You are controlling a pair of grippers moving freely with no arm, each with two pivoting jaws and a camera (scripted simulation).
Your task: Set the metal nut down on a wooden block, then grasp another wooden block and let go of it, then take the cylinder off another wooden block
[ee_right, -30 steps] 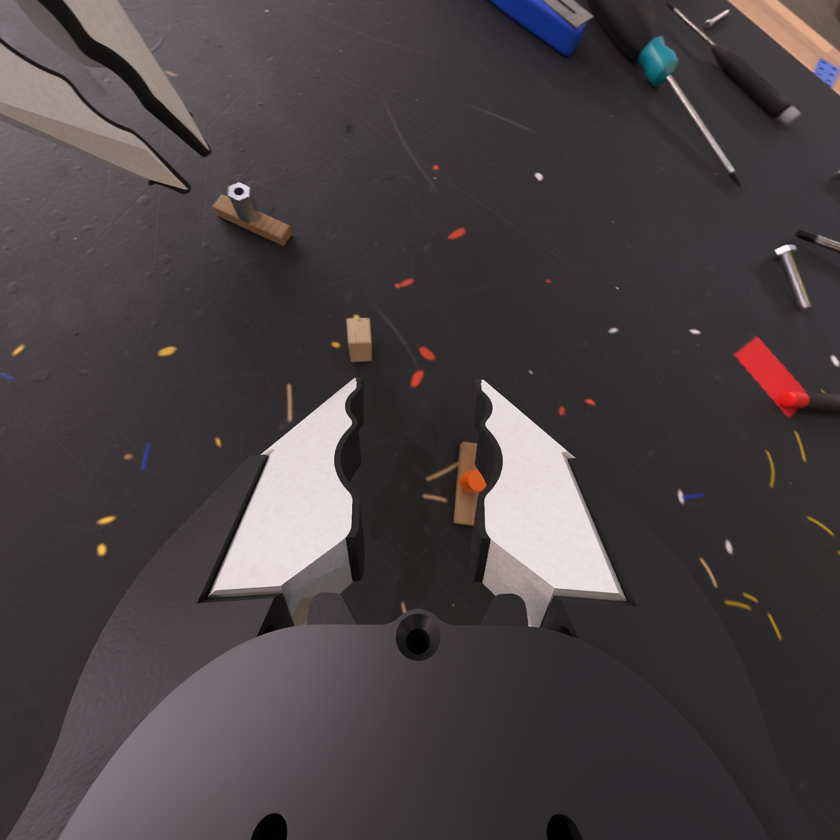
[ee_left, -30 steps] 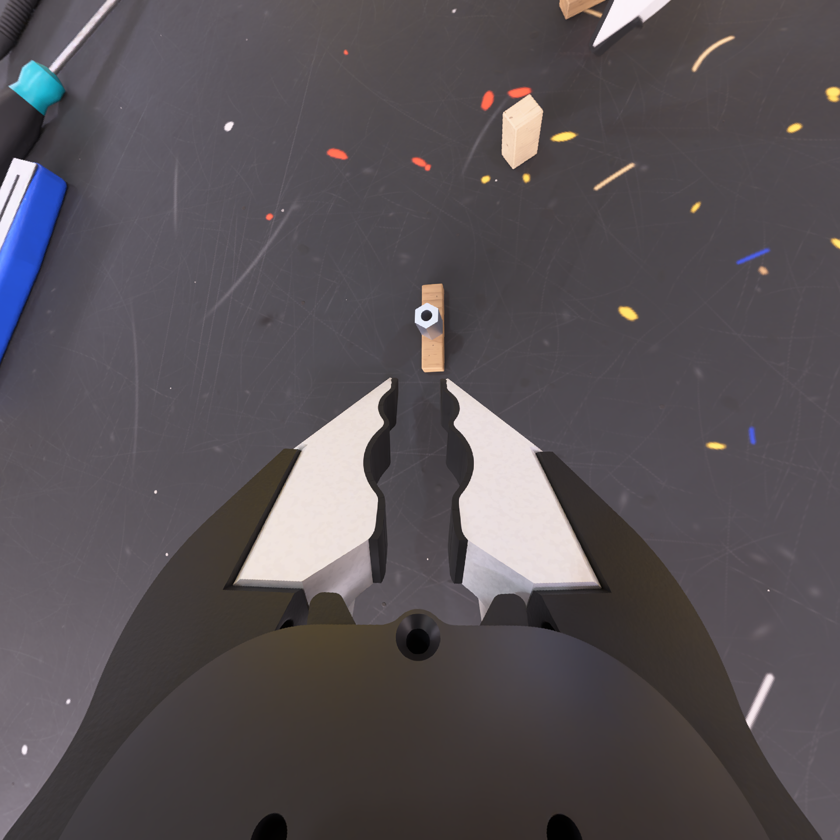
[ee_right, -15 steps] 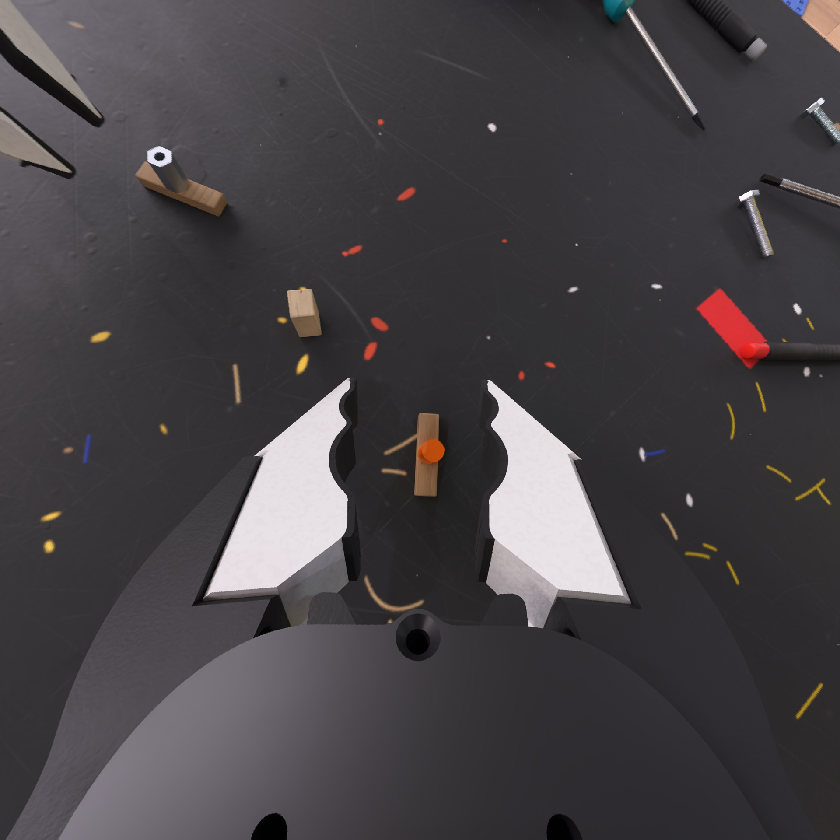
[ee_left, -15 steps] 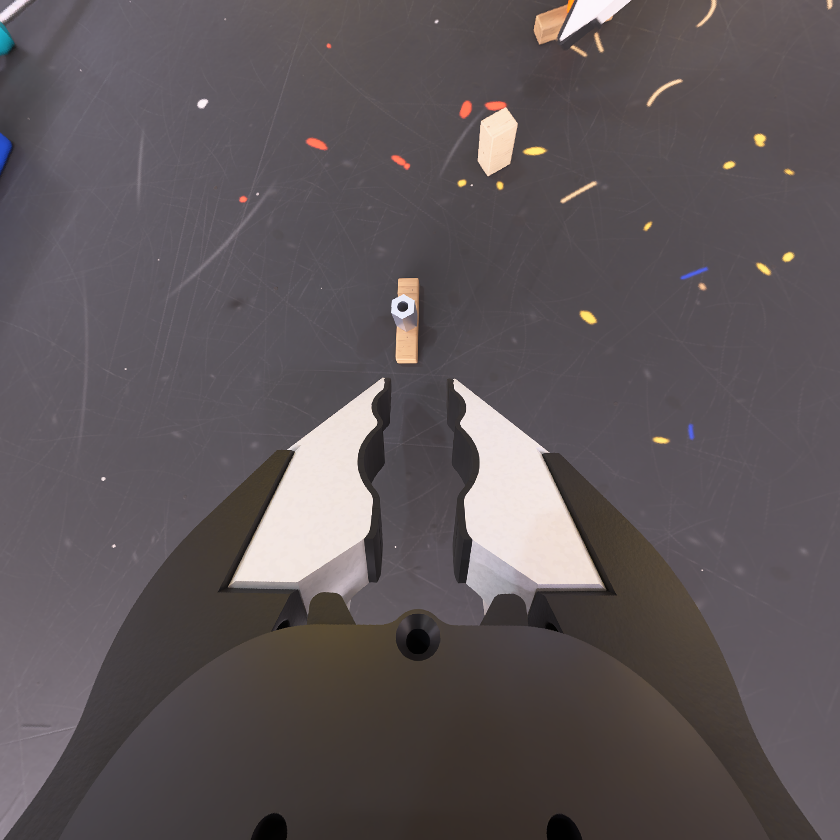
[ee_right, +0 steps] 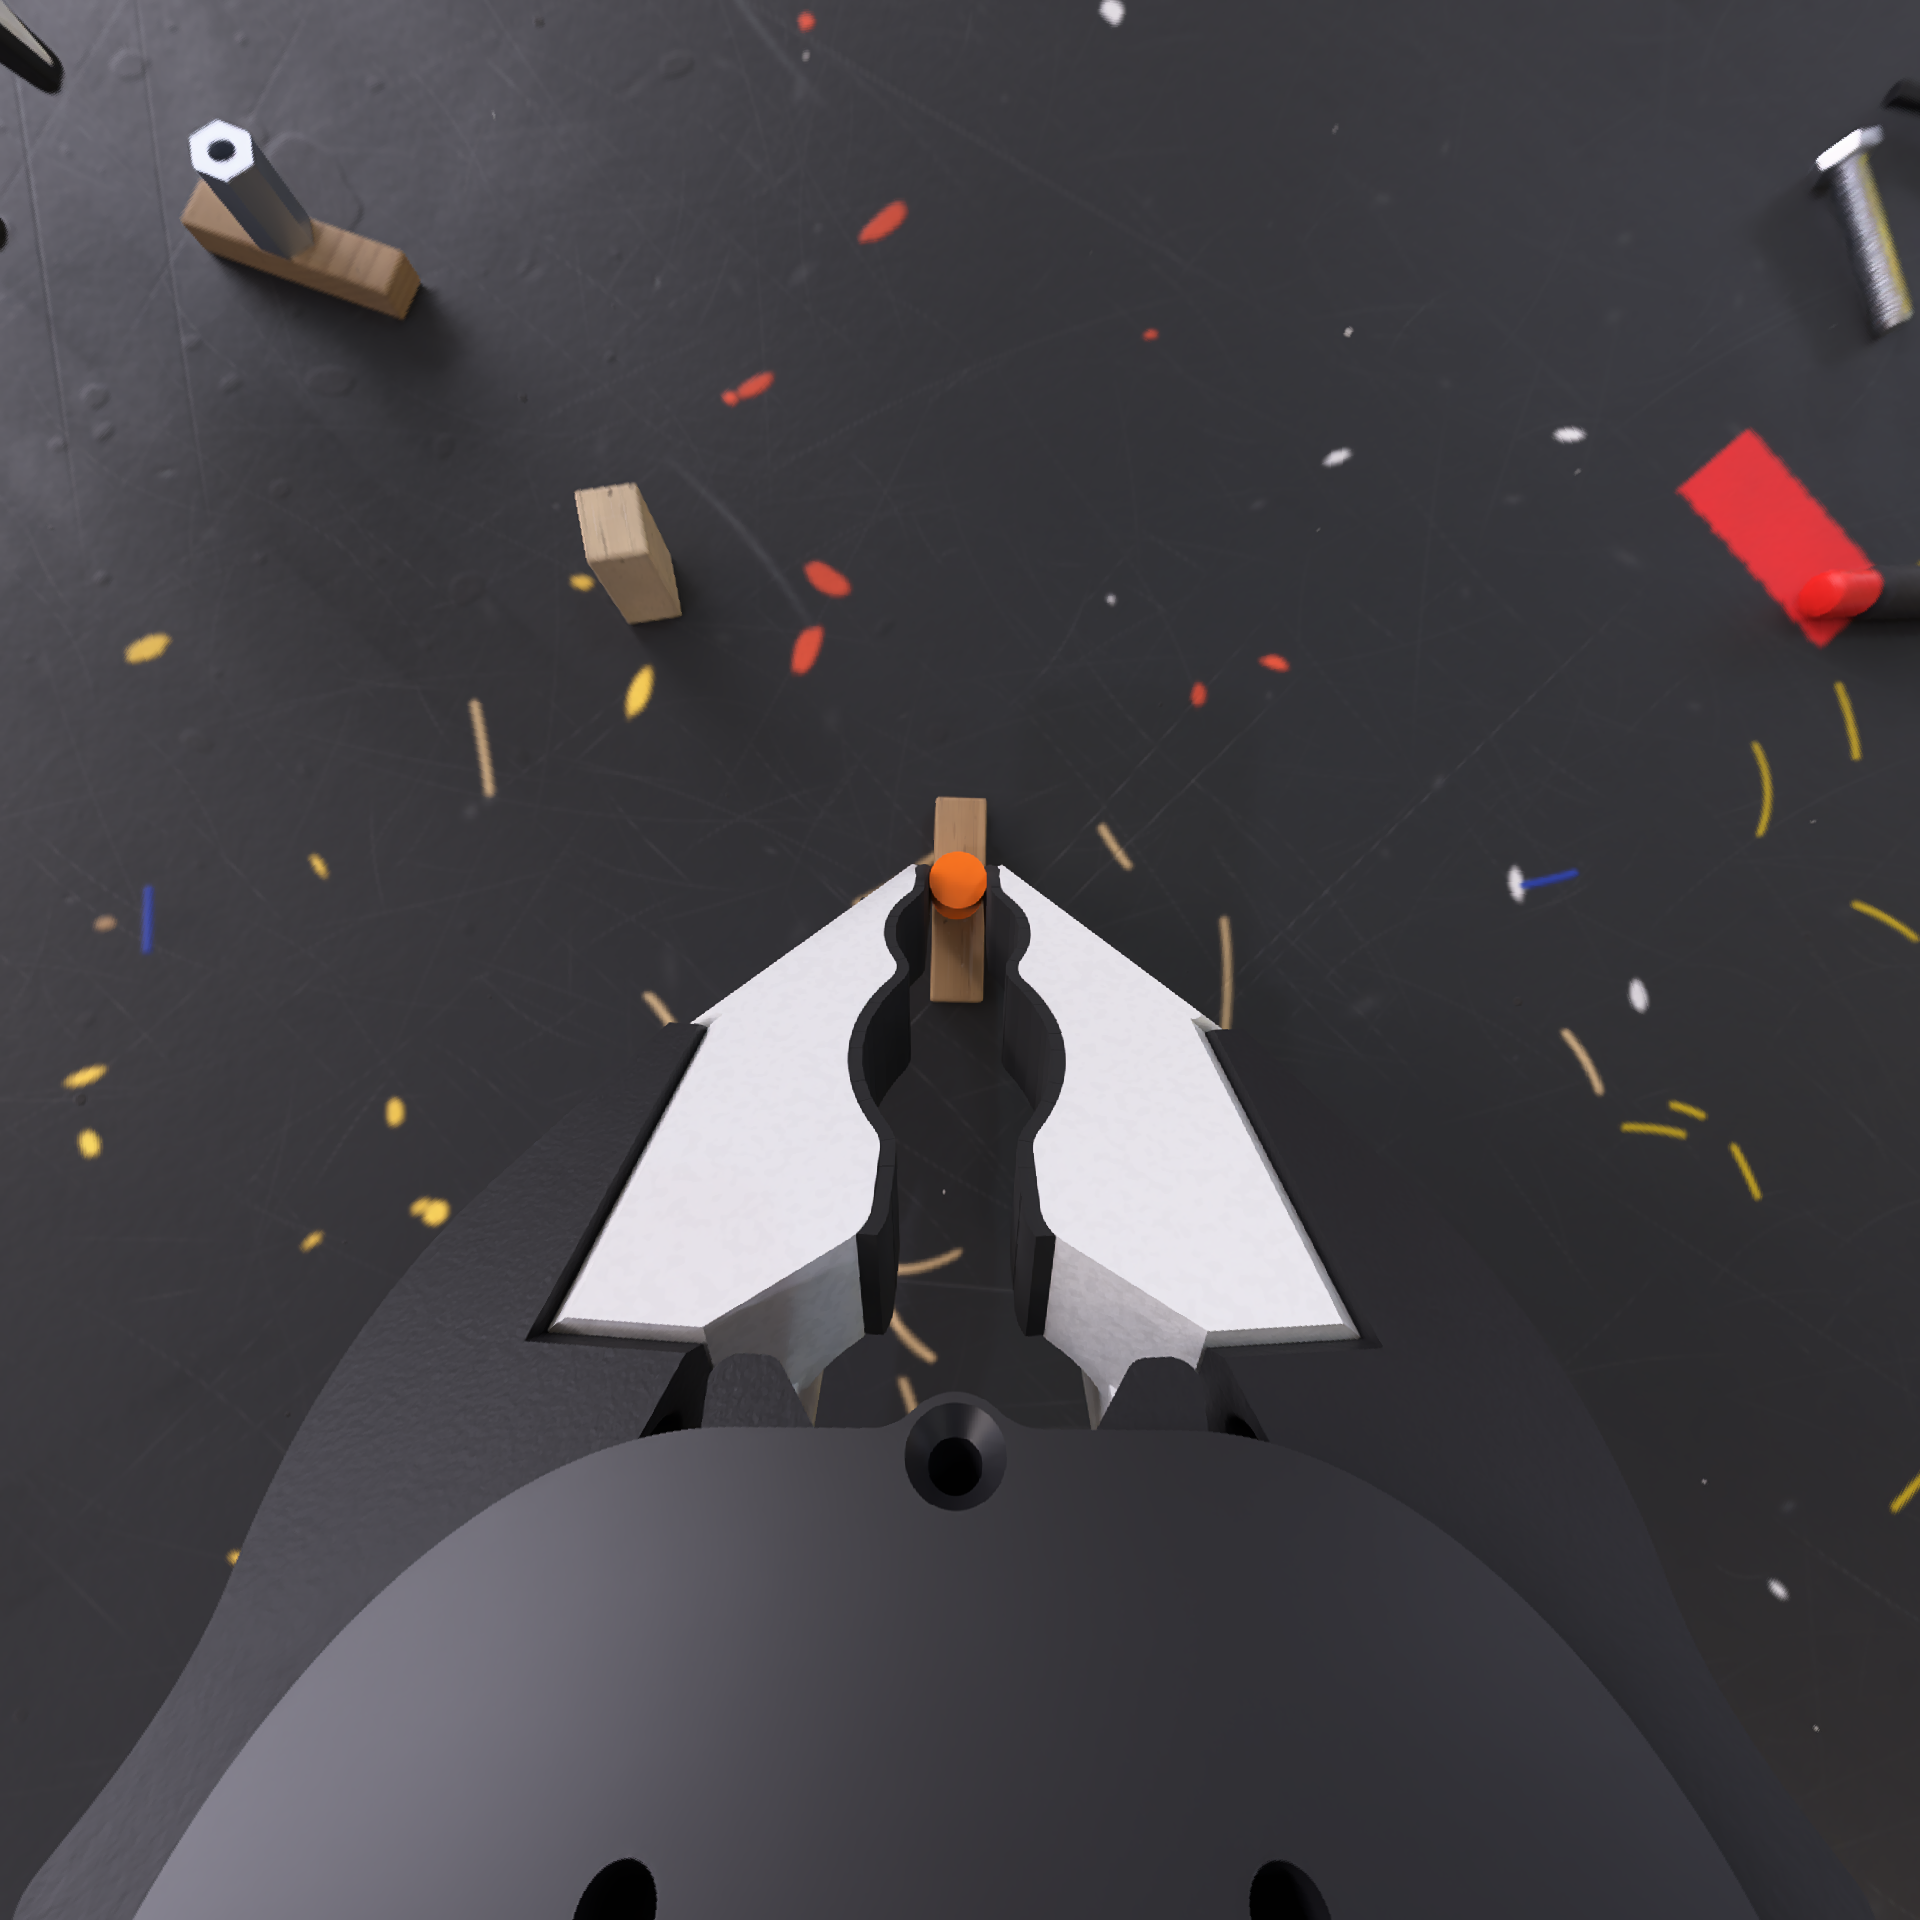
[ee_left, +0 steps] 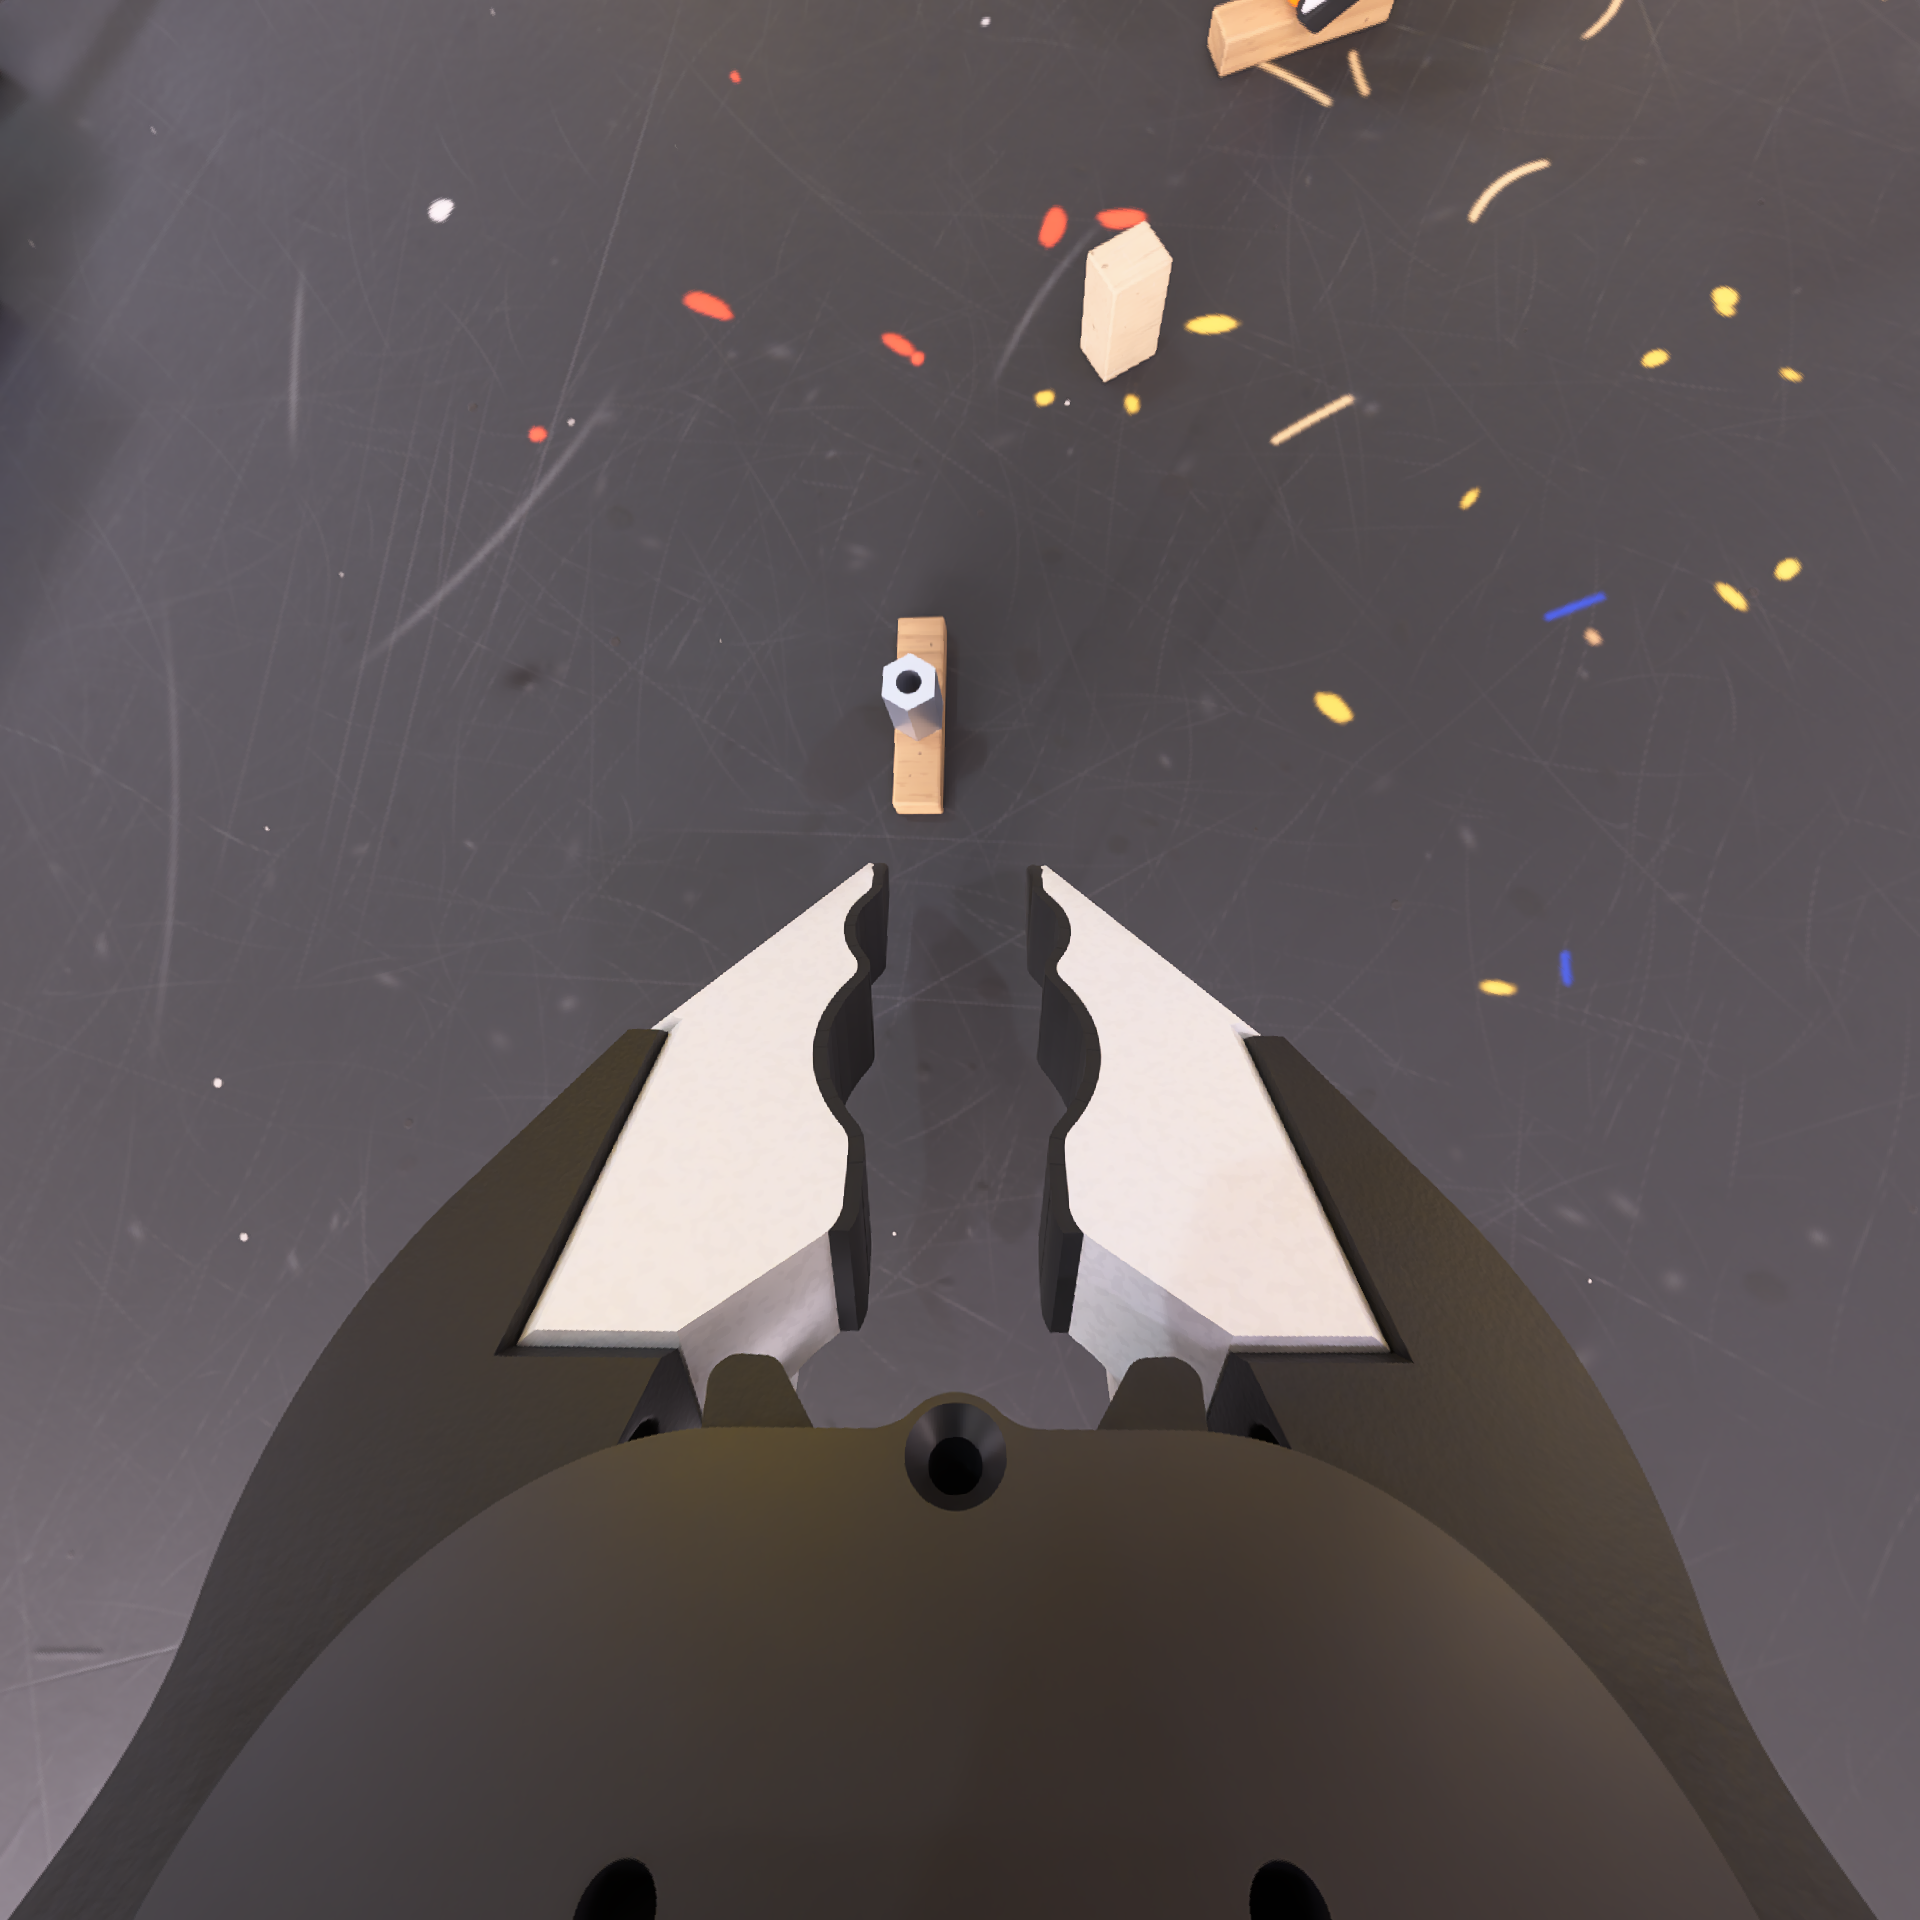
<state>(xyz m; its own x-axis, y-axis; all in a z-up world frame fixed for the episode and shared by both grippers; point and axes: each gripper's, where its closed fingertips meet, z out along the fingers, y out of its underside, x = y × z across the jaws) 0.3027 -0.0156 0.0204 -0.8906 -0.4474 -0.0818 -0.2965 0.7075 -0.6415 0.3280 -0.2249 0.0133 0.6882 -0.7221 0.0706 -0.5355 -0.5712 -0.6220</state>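
Right gripper (ee_right: 957,871) has its jaws narrowed around the orange cylinder (ee_right: 957,879), tips at either side of it; actual contact can't be told. Cylinder stands upright on a thin block (ee_right: 957,961) whose long axis runs straight ahead between the fingers. Left gripper (ee_left: 956,871) hangs parted and empty, just short of the nut (ee_left: 911,694), upright on its own block (ee_left: 920,774) on the desk (ee_left: 416,935).

Bare mat (ee_left: 416,935) around the flat block (ee_left: 918,769) with the upright metal nut (ee_left: 910,694); upright block (ee_left: 1124,301) stands well apart toward the far edge. Bolt (ee_right: 1865,234) and red-tipped tool (ee_right: 1787,540) crowd the right edge.
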